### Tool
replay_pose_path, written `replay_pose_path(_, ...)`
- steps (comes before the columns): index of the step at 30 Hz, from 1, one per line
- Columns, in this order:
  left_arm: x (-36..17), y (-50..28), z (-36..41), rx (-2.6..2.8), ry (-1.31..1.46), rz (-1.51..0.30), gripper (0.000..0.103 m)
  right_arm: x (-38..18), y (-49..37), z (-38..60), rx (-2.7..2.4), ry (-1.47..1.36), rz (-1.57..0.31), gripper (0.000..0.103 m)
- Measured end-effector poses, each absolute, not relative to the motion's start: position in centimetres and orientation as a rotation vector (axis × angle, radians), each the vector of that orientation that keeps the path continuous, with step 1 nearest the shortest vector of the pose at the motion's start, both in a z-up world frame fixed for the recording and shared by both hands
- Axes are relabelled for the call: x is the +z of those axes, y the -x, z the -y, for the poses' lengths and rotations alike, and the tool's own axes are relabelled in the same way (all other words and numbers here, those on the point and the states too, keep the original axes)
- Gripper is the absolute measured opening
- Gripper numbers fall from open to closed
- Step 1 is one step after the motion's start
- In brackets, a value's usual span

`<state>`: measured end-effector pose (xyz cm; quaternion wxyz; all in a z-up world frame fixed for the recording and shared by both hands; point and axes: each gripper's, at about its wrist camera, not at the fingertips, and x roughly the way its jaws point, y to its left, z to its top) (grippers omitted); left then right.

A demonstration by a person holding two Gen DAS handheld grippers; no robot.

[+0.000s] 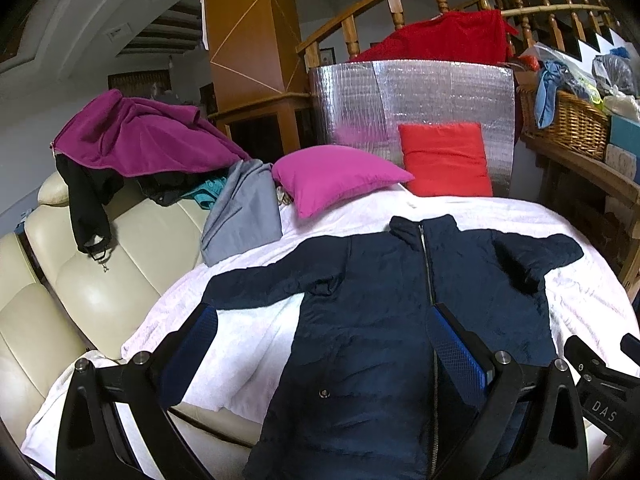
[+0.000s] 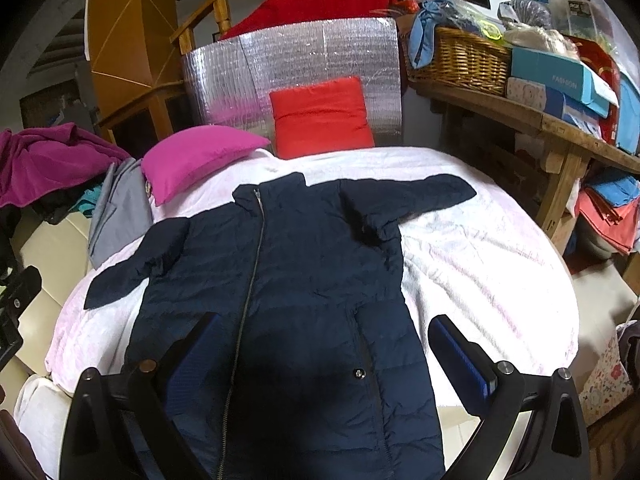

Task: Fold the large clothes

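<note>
A navy quilted jacket (image 1: 380,320) (image 2: 288,288) lies flat and zipped on a white blanket (image 1: 248,320) (image 2: 480,264), collar at the far end, both sleeves spread out to the sides. My left gripper (image 1: 324,312) hovers open above the jacket's lower left part, one blue pad over the blanket, the other over the zip. My right gripper (image 2: 324,320) is open over the jacket's lower right half, its right finger beyond the hem edge. Nothing sits between either pair of fingers.
A magenta pillow (image 1: 336,176) (image 2: 196,160) and a red pillow (image 1: 444,160) (image 2: 320,116) lean at the far end against a silver foil panel (image 1: 420,96). A cream sofa (image 1: 92,288) at left carries purple, black and grey clothes (image 1: 136,136). A wicker basket (image 2: 460,56) and boxes fill a wooden shelf at right.
</note>
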<state>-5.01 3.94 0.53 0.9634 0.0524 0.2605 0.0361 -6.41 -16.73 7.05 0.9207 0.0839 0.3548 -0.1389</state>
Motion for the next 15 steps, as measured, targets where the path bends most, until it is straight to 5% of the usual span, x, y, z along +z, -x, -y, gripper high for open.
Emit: replay_pose_path(15, -1.2, 3.7, -3.5, 0.068, -0.116, -0.57, 0.103, 4.6, 4.9, 17.7, -0.293, -0.192, -0.799, 0.103)
